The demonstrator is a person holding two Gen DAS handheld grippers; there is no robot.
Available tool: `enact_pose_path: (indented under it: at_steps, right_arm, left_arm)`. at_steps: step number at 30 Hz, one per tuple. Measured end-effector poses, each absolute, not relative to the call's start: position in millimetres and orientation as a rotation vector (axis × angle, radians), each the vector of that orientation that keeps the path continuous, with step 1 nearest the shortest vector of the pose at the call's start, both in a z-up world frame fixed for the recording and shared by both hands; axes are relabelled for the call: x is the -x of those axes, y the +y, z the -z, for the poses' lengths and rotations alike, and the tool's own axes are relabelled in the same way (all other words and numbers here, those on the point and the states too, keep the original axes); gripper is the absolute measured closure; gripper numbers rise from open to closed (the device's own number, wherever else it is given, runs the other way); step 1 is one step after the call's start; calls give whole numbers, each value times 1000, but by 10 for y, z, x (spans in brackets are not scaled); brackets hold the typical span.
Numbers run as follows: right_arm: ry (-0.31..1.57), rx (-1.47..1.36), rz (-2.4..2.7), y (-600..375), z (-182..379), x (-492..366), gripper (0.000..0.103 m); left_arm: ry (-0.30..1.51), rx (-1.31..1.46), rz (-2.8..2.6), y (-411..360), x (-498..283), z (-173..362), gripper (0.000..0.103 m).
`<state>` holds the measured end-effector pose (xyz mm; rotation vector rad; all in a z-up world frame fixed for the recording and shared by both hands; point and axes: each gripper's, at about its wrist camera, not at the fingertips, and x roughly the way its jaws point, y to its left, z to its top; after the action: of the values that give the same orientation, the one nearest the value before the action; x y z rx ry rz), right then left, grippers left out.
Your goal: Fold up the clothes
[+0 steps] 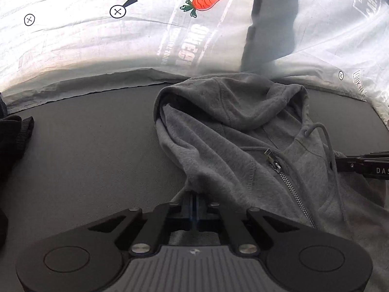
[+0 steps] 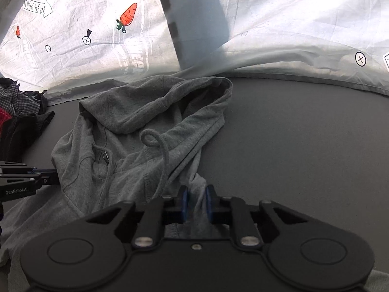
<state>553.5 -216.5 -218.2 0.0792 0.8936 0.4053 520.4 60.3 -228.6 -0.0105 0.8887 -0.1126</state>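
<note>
A grey zip hoodie (image 1: 231,131) lies on the dark table, hood toward the far edge, zipper (image 1: 289,182) and drawcord showing. My left gripper (image 1: 194,194) is shut on a fold of the hoodie at its left shoulder. In the right wrist view the hoodie (image 2: 136,131) lies left of centre, and my right gripper (image 2: 196,192) is shut on a bunch of its fabric at the right shoulder. The left gripper also shows at the left edge of the right wrist view (image 2: 52,177), and the right gripper at the right edge of the left wrist view (image 1: 340,163).
A pile of dark and checked clothes (image 2: 19,116) sits at the table's left. A white printed sheet with carrots (image 1: 209,1) hangs behind the dark table (image 2: 304,133). A grey post (image 2: 194,22) stands behind the hood.
</note>
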Motion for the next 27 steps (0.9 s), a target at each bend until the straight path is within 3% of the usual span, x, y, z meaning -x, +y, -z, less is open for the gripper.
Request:
enact_pose_path:
  at_steps: [5, 9, 11, 12, 13, 14, 15, 16, 23, 26, 27]
  right_arm:
    - [868, -117, -403, -2149, 2212, -5653, 96]
    - [878, -126, -400, -2139, 2208, -5716, 96]
    - [892, -103, -372, -2117, 2173, -5707, 88]
    - [899, -85, -349, -2104, 2150, -5702, 81]
    - [879, -81, -331, -2125, 2101, -5650, 65]
    - [856, -79, -313, -2149, 2050, -5594, 57]
    - [834, -87, -311, -2190, 2000, -5518, 56]
    - [821, -96, -316, -2217, 1961, -5445, 57]
    - [824, -165, -238, -2552, 1919, -4608, 57]
    - [855, -173, -193, -2684, 2018, -4295, 57]
    - [862, -189, -165, -2750, 2054, -4198, 57]
  left_arm:
    - [848, -40, 3, 667, -5498, 2295, 103]
    - [855, 82, -10, 892, -5690, 2156, 103]
    - [852, 116, 13, 941, -5629, 2063, 100]
    - [856, 126, 31, 954, -5561, 2029, 90]
    - [858, 127, 45, 955, -5491, 2011, 72]
    - [864, 119, 56, 948, -5407, 2004, 61]
    - [871, 113, 65, 951, -5330, 2015, 45]
    - [877, 108, 74, 955, -5254, 2027, 39]
    - [888, -84, 119, 687, -4999, 2324, 38]
    - [857, -32, 107, 722, -4976, 2338, 56]
    - [845, -14, 77, 733, -4977, 2336, 78]
